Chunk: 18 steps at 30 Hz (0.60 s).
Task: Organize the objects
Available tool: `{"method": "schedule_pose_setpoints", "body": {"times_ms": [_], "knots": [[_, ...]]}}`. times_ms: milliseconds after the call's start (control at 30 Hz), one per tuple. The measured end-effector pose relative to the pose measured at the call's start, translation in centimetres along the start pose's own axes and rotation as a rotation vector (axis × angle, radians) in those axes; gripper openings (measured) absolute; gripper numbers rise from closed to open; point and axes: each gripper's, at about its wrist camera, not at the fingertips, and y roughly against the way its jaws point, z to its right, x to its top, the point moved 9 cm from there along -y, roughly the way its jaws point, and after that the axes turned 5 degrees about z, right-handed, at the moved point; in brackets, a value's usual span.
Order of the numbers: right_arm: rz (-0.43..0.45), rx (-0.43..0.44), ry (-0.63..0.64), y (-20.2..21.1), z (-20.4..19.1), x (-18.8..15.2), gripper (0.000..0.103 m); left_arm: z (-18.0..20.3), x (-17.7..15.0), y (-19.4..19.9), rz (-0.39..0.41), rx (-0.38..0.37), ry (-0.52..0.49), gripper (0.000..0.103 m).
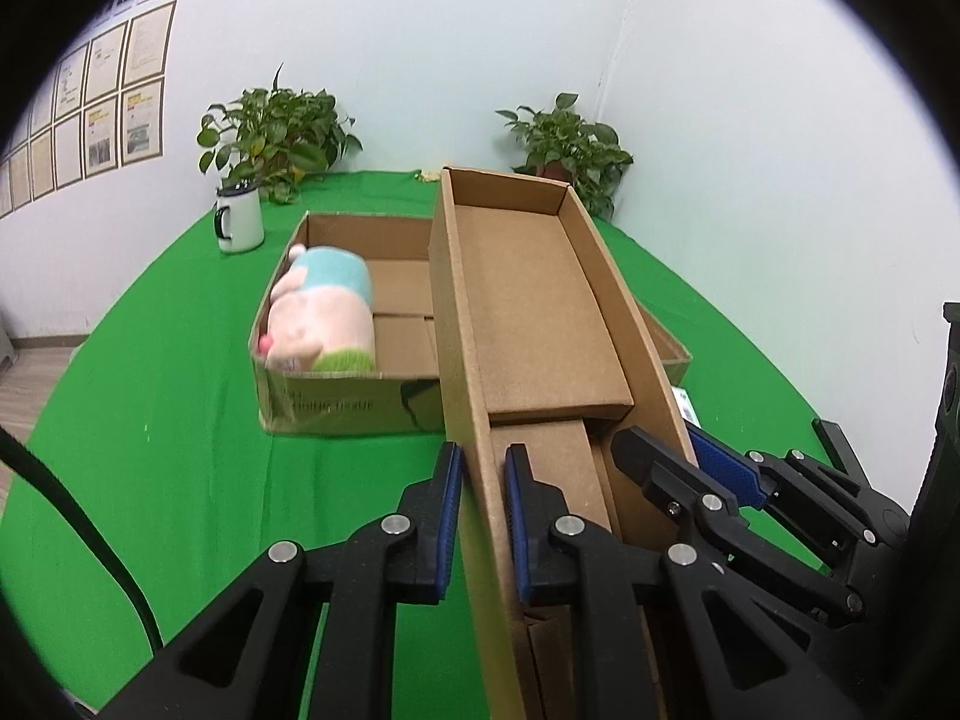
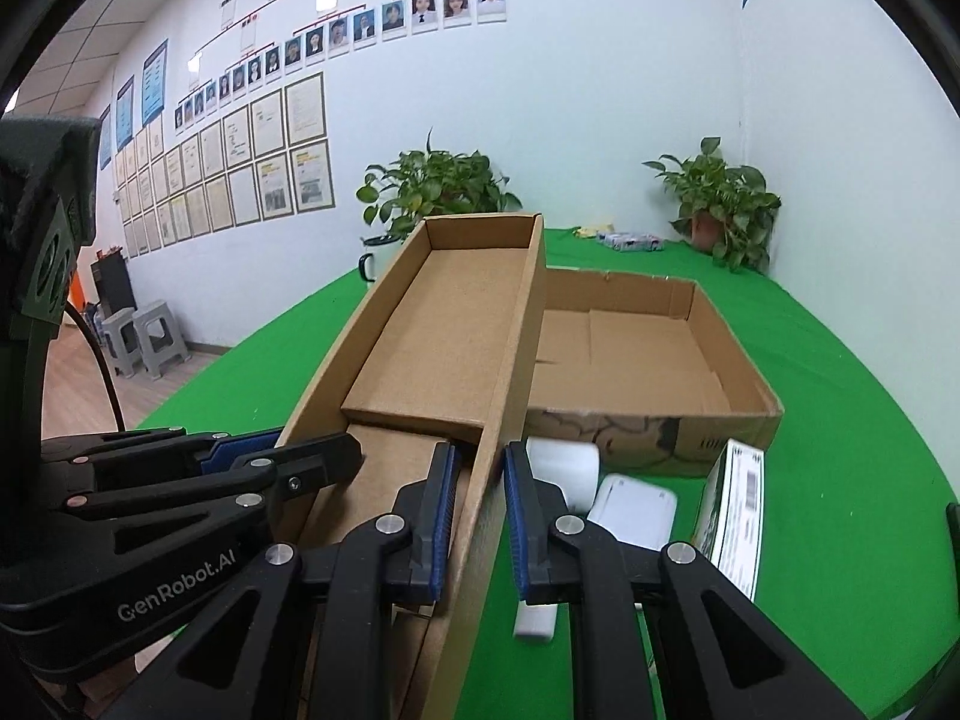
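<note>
Cardboard made up two open boxes: one narrow box (image 1: 540, 312) held up in mid-frame, its long axis running from the lower centre toward the upper centre, and one wide box (image 1: 336, 402) behind it on the green cloth (image 1: 150, 420). Left gripper (image 1: 483, 516) pinched the narrow box's left wall; right gripper (image 2: 477, 516) clamped its right wall — both jaws narrow. One plush toy (image 1: 321, 315) lay in the wide box. Two potted plants (image 1: 279, 132) — and one mug (image 1: 240, 219) — stood behind.
</note>
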Motion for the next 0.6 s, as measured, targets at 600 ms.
{"method": "schedule_pose_setpoints", "body": {"times_ms": [600], "knots": [[0.101,-0.031,0.014,-0.3,0.8,7.9,0.014,0.6,7.1,-0.3,0.083,0.001,-0.056,0.013]]}}
